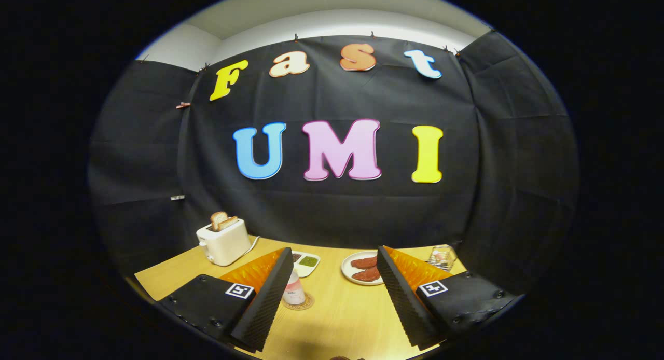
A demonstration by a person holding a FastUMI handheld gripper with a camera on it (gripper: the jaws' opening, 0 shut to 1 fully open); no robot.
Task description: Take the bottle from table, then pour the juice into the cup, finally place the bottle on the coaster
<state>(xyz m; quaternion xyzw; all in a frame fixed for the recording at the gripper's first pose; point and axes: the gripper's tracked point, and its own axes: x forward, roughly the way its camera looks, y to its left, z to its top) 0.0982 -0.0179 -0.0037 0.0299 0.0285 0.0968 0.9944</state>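
Dim booth, warmly lit table (pixel 332 308), sharp centre, strong fisheye bending at edges.

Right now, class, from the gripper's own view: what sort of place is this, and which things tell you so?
Probably a mock breakfast table in a cloth-walled booth: a toaster holding toast, a plate of food, and a bottle on a coaster, beside the open gripper.

Black cloth wall (pixel 332 209) behind a light wooden table (pixel 337 313).

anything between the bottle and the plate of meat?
Gripper view: only bare table between the bottle, standing on the coaster, and the plate. Gripper open around that stretch.
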